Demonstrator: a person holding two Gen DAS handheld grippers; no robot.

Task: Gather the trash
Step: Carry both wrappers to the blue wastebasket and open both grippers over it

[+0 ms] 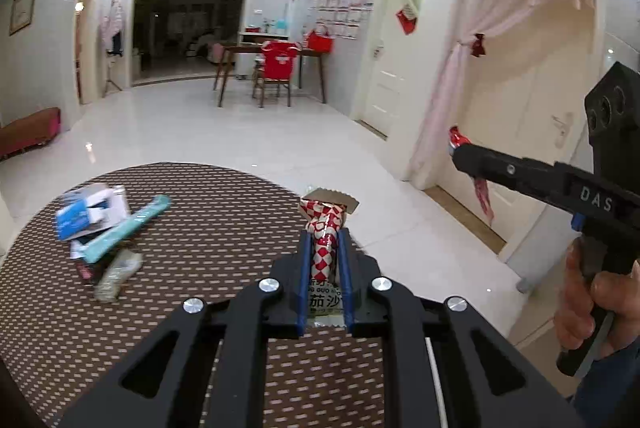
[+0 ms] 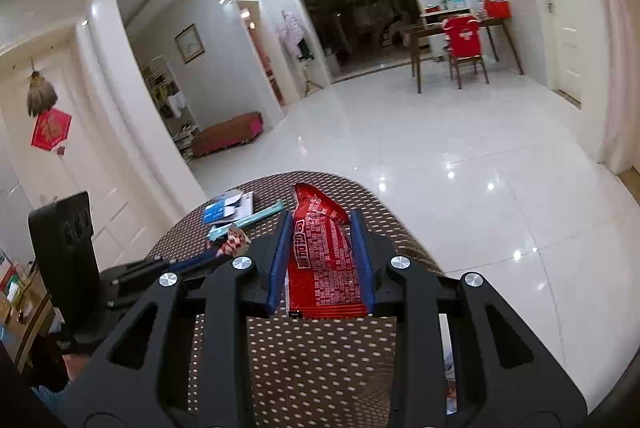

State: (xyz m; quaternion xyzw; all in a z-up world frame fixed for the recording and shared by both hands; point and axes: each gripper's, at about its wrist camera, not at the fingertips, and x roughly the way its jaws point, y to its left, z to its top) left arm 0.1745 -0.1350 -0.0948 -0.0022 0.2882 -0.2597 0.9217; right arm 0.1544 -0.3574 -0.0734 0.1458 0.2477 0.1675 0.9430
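Note:
My left gripper (image 1: 325, 234) is shut on a red-and-white checkered sachet (image 1: 325, 240), held above the round brown dotted table (image 1: 200, 288). My right gripper (image 2: 320, 218) is shut on a red snack wrapper (image 2: 324, 256) with white print, also lifted over the table (image 2: 312, 348). In the left wrist view the right gripper (image 1: 460, 152) reaches in from the right, a hand (image 1: 588, 304) on its handle, with the red wrapper (image 1: 456, 138) showing at its tip. In the right wrist view the left gripper (image 2: 224, 254) shows at the left with the checkered sachet (image 2: 234, 243).
More trash lies on the table's far left: a blue-and-white carton (image 1: 90, 210), a teal strip (image 1: 128, 228) and a crumpled clear wrapper (image 1: 118, 274). White tiled floor (image 1: 280, 132) surrounds the table. A wooden table and chair (image 1: 276, 68) stand by the far wall.

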